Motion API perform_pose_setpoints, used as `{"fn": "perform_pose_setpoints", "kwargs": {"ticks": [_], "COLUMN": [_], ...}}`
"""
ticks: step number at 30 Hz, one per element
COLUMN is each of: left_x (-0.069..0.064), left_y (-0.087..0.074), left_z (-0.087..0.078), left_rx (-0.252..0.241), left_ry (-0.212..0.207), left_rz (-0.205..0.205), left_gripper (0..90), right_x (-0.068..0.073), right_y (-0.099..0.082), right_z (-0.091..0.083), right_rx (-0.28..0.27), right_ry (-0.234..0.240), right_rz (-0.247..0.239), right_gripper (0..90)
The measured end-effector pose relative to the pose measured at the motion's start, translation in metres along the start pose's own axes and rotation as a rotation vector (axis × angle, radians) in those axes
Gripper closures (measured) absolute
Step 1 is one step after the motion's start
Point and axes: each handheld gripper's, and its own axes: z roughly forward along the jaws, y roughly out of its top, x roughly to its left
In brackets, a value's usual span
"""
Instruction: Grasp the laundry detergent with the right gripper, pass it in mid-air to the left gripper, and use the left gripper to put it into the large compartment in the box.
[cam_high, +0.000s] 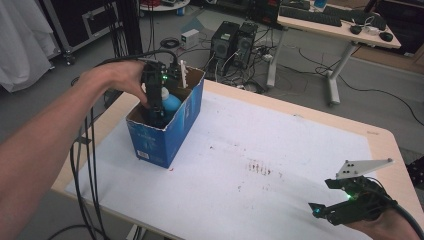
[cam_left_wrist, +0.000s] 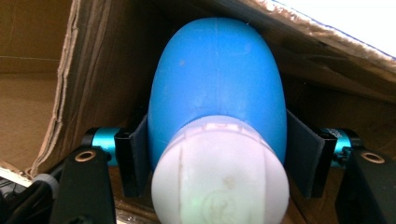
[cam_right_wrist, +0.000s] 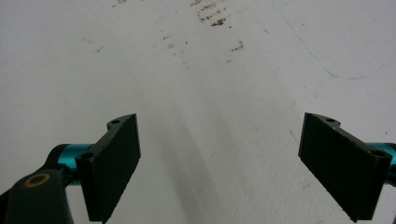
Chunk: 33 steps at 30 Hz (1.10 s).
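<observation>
High view: table (cam_high: 300, 150) covered with a white sheet, brown specks near its middle. Grey floor beyond, computer towers (cam_high: 232, 42) with cable tangle, a second desk (cam_high: 340, 27) carrying keyboards. Blue cardboard box (cam_high: 170, 125) stands open-topped on the table's left part. Left gripper (cam_high: 155, 107) dips into the box from above, jaws pointing down. Blue bottle (cam_high: 170, 102) sits inside the box, just beside those jaws. Right gripper (cam_high: 320, 207) rests low over the sheet near the table's near right corner, well apart from the box.

Left gripper view: bottle (cam_left_wrist: 217, 88) lies between the jaws, long axis running straight away from the camera, white cap (cam_left_wrist: 219, 179) toward the gripper body, rounded blue base pointing off toward the box's brown inner wall (cam_left_wrist: 107, 70). Pads (cam_left_wrist: 137, 158) flank the bottle's shoulders; whether they press on it or stand just off it I cannot tell.

Right gripper view: jaws spread wide, released, bare speckled sheet (cam_right_wrist: 210, 93) between them.
</observation>
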Motion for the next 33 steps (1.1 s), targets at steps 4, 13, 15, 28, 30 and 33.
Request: {"fn": "perform_pose_setpoints", "kwargs": {"ticks": [4,13,15,28,30,33], "left_x": [0.001,0.003,0.003,-0.001,-0.002,-0.003], "left_y": [0.000,-0.003,-0.003,0.001,0.001,0.001], "left_z": [0.000,-0.006,-0.008,-0.027,-0.031,-0.036], "left_rx": [0.002,-0.010,-0.013,-0.021,-0.025,-0.023], "left_ry": [0.009,0.039,0.045,0.093,0.102,0.112], "left_rz": [-0.009,-0.035,-0.033,-0.023,-0.025,-0.024], "left_gripper": [31.0,26.9,25.4,21.9,21.4,20.1], "right_x": [0.000,0.001,0.001,0.002,0.002,0.002], "right_y": [-0.001,-0.003,-0.003,-0.003,-0.003,-0.003], "right_z": [0.000,0.000,0.000,-0.001,-0.001,-0.001], "right_rx": [-0.001,0.001,0.002,0.000,-0.003,-0.001], "right_ry": [0.002,0.002,0.002,0.002,0.002,0.002], "right_rz": [-0.002,0.003,0.003,0.002,-0.001,0.000], "right_gripper": [12.3,12.3,12.3,12.3,12.3,12.3]}}
